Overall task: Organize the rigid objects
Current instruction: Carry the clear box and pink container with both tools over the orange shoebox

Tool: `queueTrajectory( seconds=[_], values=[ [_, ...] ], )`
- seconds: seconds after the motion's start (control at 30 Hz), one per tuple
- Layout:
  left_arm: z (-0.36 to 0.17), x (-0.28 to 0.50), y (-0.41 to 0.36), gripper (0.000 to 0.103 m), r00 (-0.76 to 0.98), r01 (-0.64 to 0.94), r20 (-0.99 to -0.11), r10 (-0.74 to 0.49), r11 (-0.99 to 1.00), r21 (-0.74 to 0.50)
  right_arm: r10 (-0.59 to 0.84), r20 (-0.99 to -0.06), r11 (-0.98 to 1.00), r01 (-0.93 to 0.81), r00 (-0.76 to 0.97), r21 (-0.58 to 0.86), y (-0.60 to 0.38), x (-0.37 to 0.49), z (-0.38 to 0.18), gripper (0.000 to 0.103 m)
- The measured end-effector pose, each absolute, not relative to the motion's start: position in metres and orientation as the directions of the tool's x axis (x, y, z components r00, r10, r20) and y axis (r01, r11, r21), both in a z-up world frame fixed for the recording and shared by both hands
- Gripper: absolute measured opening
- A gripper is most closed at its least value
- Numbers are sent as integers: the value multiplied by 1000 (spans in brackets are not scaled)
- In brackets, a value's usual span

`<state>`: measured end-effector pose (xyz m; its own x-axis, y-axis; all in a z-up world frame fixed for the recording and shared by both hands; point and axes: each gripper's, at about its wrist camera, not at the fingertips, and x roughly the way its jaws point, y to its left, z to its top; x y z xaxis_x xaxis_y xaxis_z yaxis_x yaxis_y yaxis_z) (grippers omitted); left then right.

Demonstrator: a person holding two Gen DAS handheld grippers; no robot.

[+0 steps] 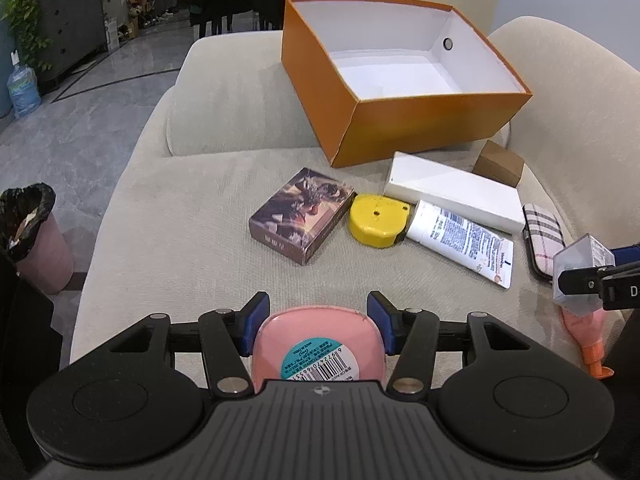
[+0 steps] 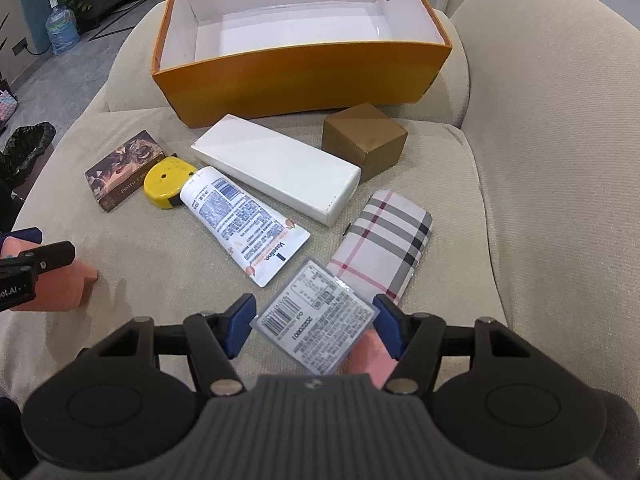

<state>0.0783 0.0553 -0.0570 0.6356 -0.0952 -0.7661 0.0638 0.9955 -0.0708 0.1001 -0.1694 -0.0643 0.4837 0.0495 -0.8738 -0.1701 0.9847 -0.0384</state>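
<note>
The orange box [image 1: 432, 128] stands open at the back of the beige sofa seat [image 1: 192, 216], and its white inside looks bare in both views, so by my reading nothing has been put away yet and the sorting is only at its start. Two things are in hand. The left gripper [image 1: 319, 320] has its jaws closed on a pink container [image 1: 318, 344], the blue pads pressed against its two sides and a barcode label facing the camera. The right gripper [image 2: 315, 322] has its jaws closed on a clear plastic case [image 2: 316, 320] with a printed label, gripped by its edges, with something pink partly hidden under it that I cannot identify. Both loads sit at the near edge of the seat, well short of the box. Left lying on the cushion between the grippers and the box are a picture-printed card box [image 1: 302, 216], a yellow tape measure [image 1: 378, 220] touching a white lotion tube [image 1: 464, 240], a long white box [image 1: 456, 196], a brown cube box [image 2: 364, 142] just beside the orange wall, and a plaid case [image 2: 386, 240]. So two items are picked and six wait; every one, as I judge it, has yet to go into the box.
</note>
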Motion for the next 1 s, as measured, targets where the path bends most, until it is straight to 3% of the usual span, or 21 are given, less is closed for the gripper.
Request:
queueTrajectory(
  seconds=[0.53, 1.0],
  values=[
    [6, 120, 38, 62, 674, 174, -720, -166, 983, -63, 95, -817, 979, -202, 569, -27, -162, 124, -15, 64],
    [37, 195, 18, 62, 709, 201, -689, -154, 979, -11, 129, -767, 976, -216, 628, -13, -158, 188, 22, 64]
  ],
)
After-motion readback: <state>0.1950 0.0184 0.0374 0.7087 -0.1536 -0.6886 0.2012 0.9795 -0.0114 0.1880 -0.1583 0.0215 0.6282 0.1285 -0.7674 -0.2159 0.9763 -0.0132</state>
